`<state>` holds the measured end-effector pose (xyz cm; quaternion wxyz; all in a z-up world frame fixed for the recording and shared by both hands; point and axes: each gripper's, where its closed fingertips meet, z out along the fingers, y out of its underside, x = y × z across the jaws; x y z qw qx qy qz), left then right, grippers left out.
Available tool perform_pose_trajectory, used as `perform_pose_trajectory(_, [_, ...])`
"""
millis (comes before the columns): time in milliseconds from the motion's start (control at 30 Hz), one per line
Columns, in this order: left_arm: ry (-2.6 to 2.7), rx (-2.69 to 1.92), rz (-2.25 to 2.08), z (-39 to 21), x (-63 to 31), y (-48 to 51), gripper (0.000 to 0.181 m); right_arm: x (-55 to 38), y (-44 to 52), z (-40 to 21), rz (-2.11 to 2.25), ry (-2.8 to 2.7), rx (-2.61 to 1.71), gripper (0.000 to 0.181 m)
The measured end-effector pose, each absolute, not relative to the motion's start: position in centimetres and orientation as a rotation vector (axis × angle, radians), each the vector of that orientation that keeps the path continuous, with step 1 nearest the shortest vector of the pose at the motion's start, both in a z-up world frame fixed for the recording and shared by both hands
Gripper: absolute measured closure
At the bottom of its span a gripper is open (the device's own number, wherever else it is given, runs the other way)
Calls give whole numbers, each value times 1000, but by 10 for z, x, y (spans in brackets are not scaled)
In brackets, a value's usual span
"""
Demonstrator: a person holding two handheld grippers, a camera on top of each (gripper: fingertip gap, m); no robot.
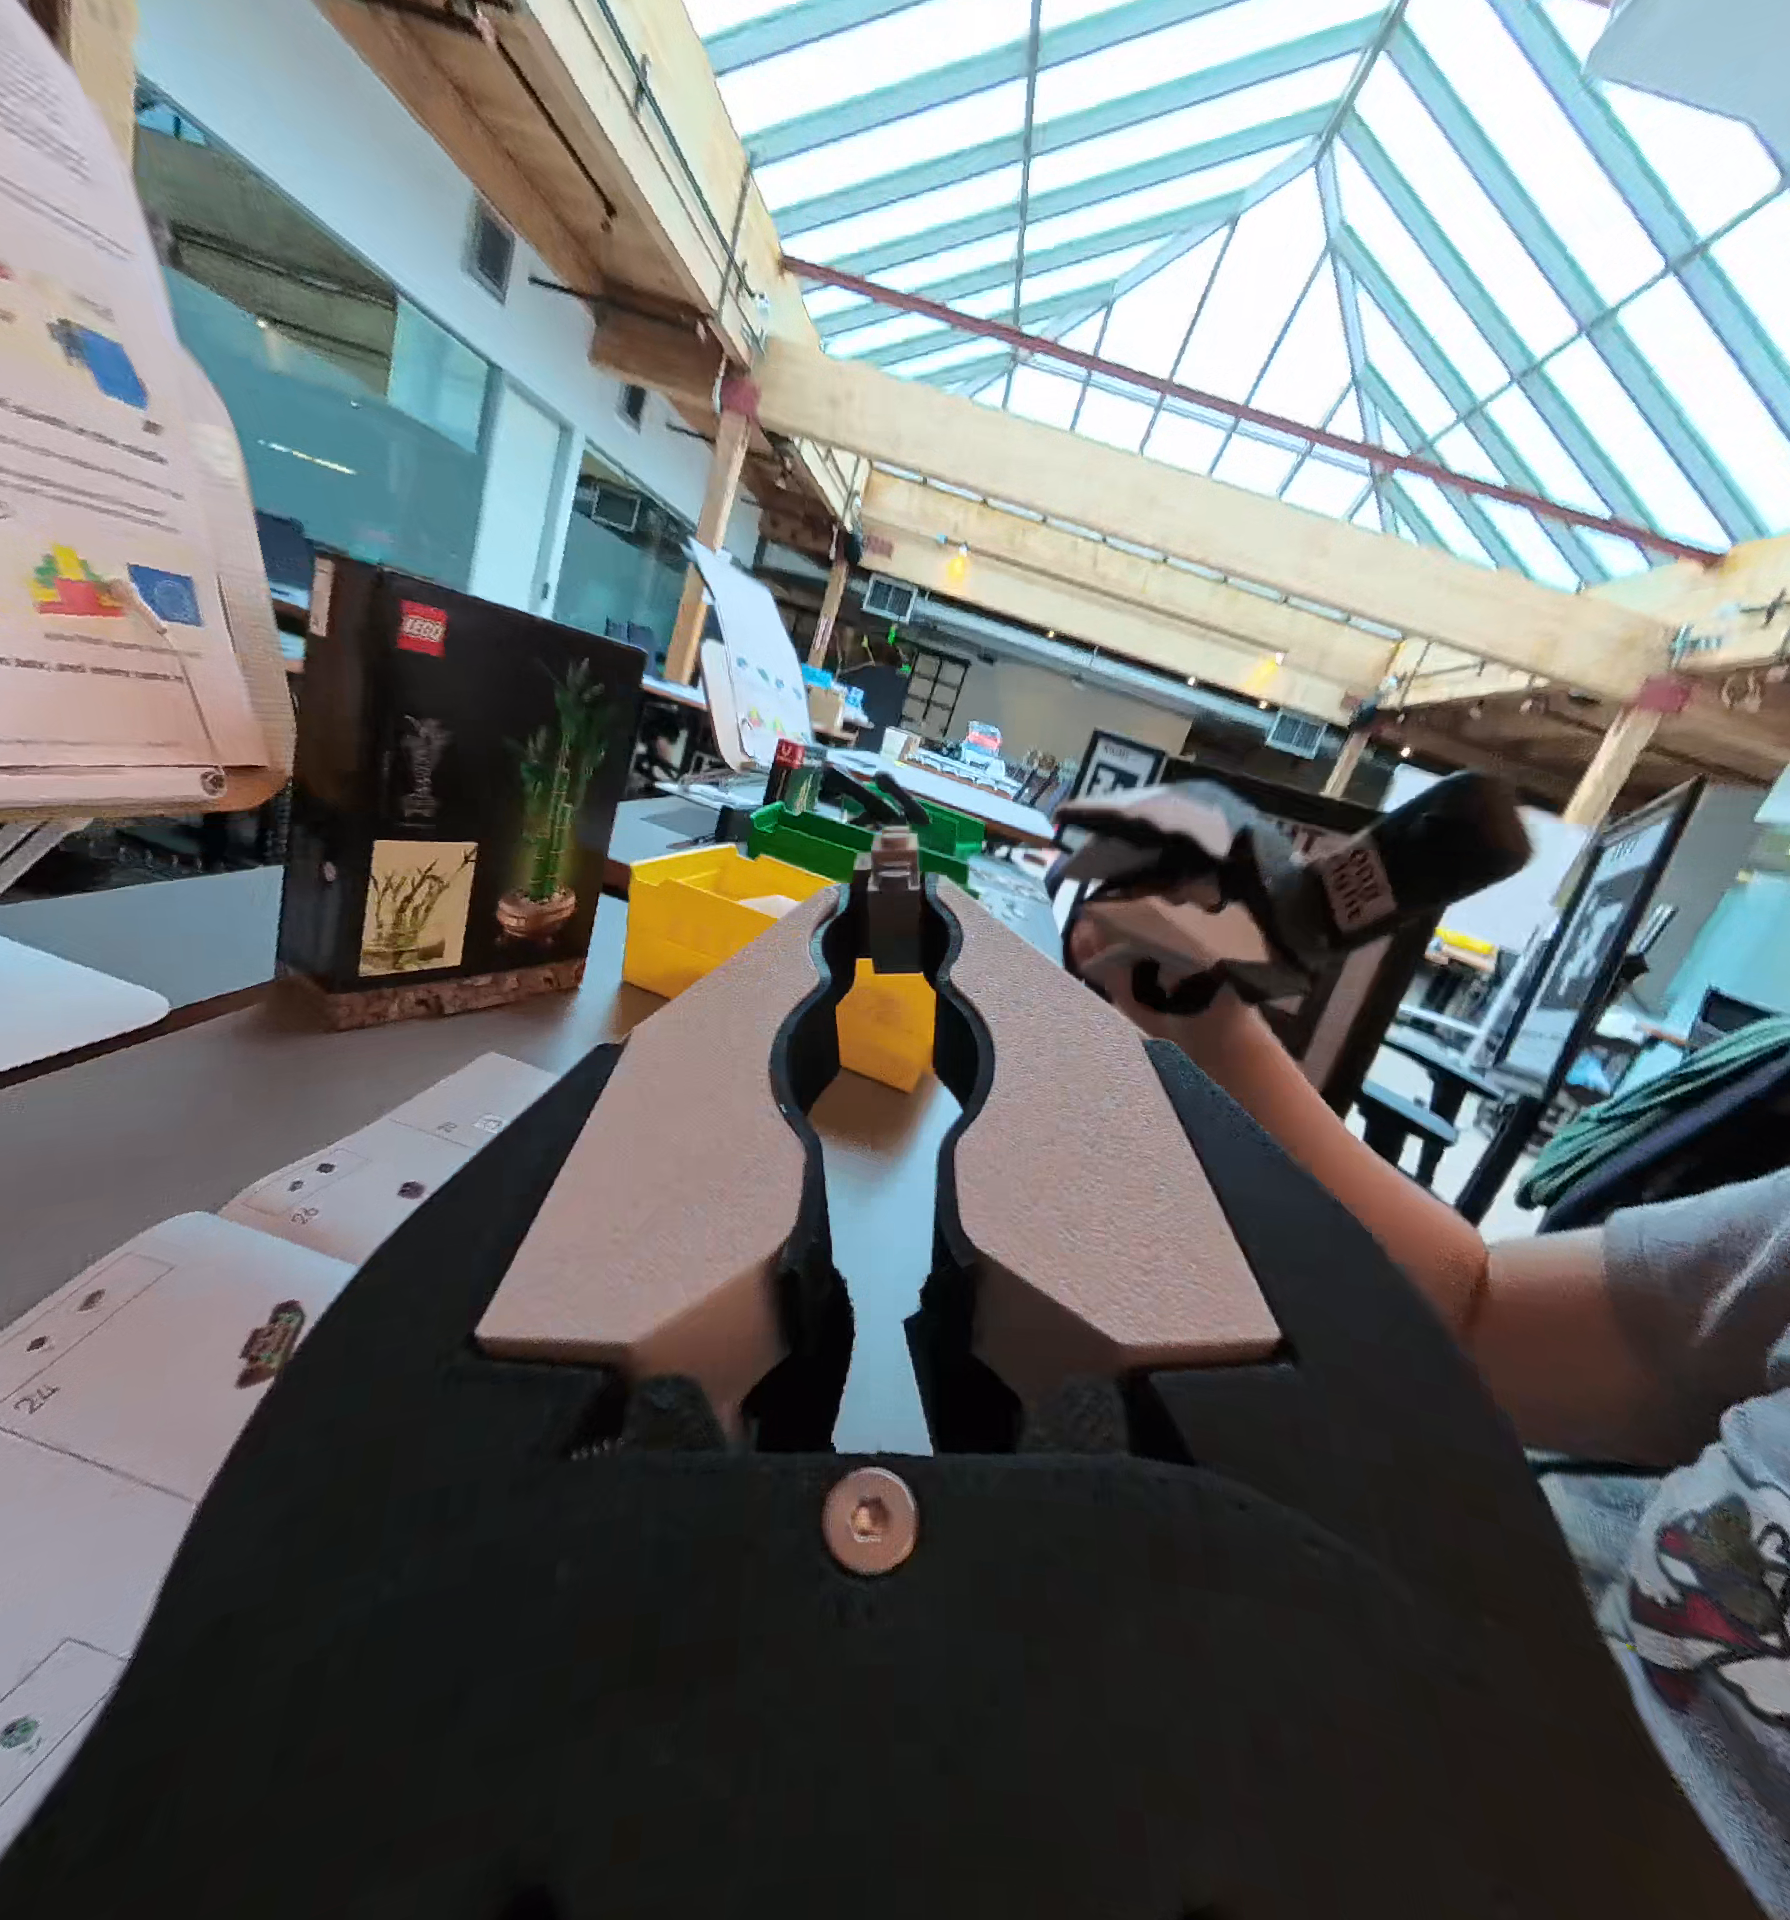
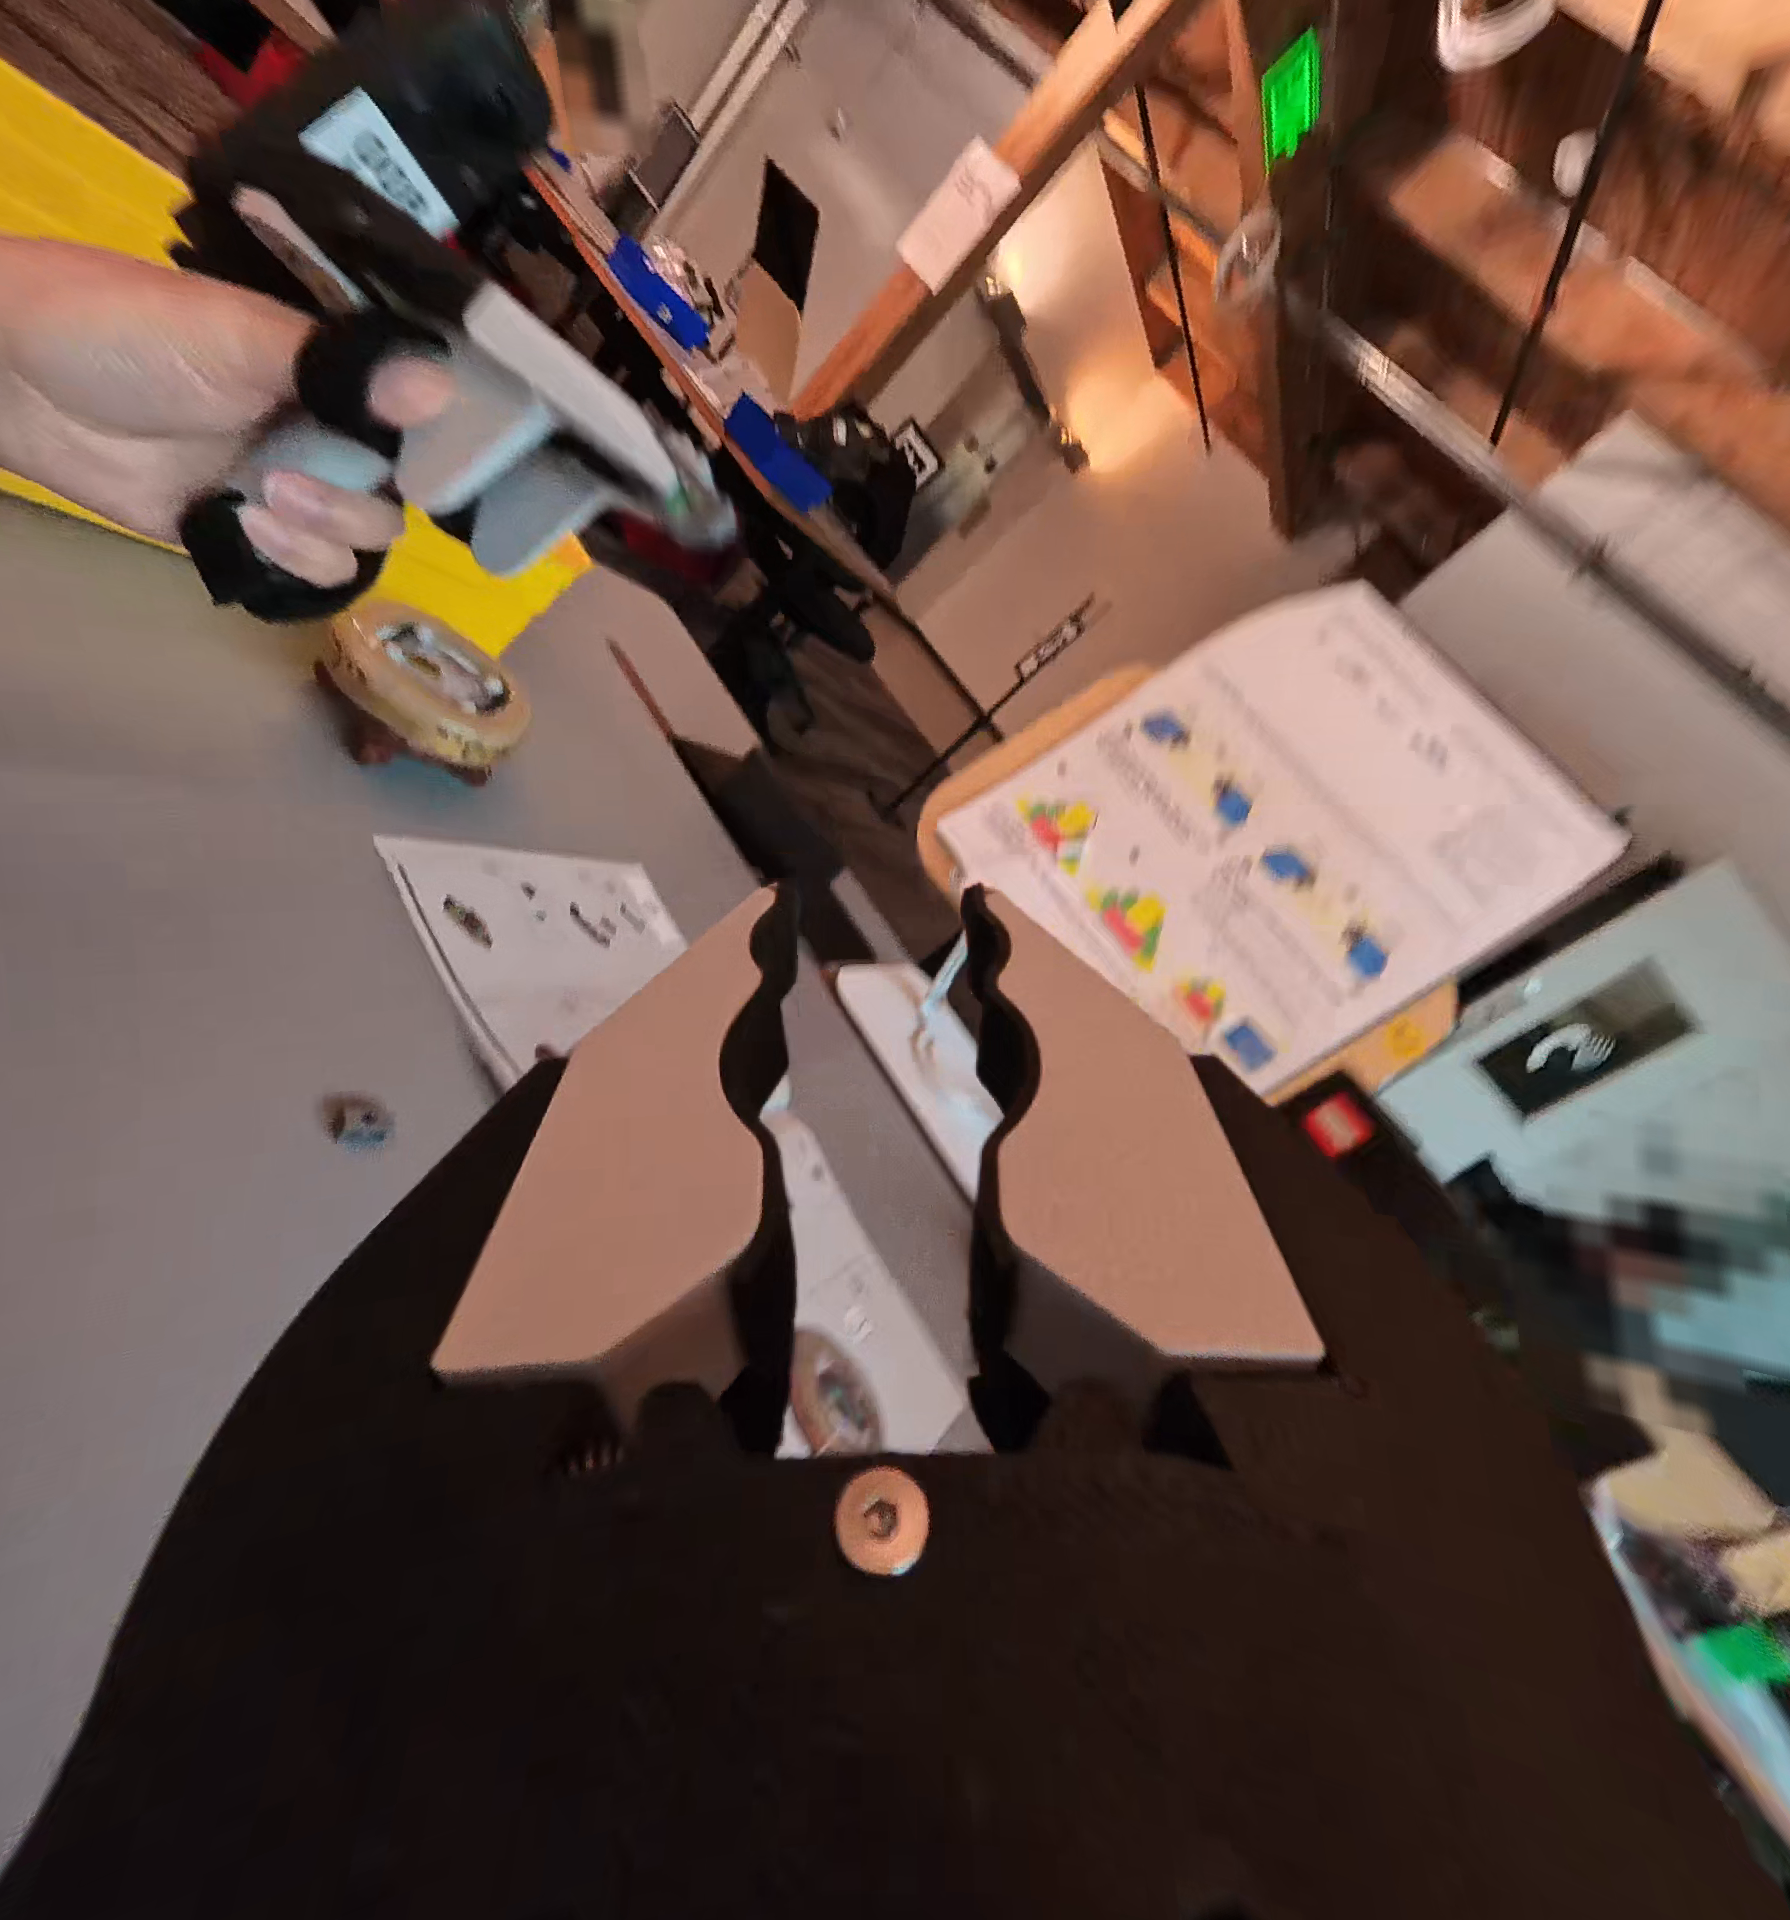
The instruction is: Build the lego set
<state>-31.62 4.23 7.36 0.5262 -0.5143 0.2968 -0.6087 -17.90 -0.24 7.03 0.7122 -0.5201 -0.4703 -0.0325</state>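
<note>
My left gripper (image 1: 893,896) is shut on a small dark grey lego piece (image 1: 896,920), held upright at the fingertips above the table. My right gripper (image 2: 875,914) is open and empty, raised above the table and tilted. It also shows in the left wrist view (image 1: 1088,868), held up to the right of the piece. The left gripper shows blurred in the right wrist view (image 2: 652,478), in a hand at the upper left. A round tan lego pot base (image 2: 423,675) stands on the table below it. An open instruction booklet (image 1: 143,1299) (image 2: 538,935) lies flat.
A yellow bin (image 1: 709,904) and a green bin (image 1: 829,836) stand behind the left fingertips. The black lego box (image 1: 444,790) stands at the left. A printed sheet on a stand (image 1: 60,416) (image 2: 1275,862) is near. A small loose piece (image 2: 359,1122) lies on the grey table (image 2: 143,935). One gripper's finger ends stand about 15 cm off the other's.
</note>
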Motion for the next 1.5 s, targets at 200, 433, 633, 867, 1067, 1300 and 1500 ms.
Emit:
perform_pose_trajectory(200, [622, -1235, -1354, 68, -313, 78, 172, -146, 41, 9, 55, -842, -1279, 155])
perform_pose_trajectory(433, [750, -1201, -1089, 56, -285, 92, 172, -163, 43, -50, 118, -931, -1418, 164])
perform_pose_trajectory(633, [765, -1238, -1062, 31, -289, 91, 172, -180, 38, -73, 61, -1065, -1443, 165])
perform_pose_trajectory(867, [744, -1244, -1016, 23, -301, 96, 172, -176, 38, -78, 31, -1089, -1446, 165])
perform_pose_trajectory(1067, [799, -1276, -978, 7, -290, 96, 173, -169, 41, -76, -8, -1076, -1441, 165])
perform_pose_trajectory(1300, [825, -1264, -956, 8, -287, 93, 172, -169, 44, -87, -19, -1106, -1479, 165])
perform_pose_trajectory(1500, [846, -1177, -958, 20, -289, 83, 172, -169, 45, -90, -31, -1116, -1487, 165])
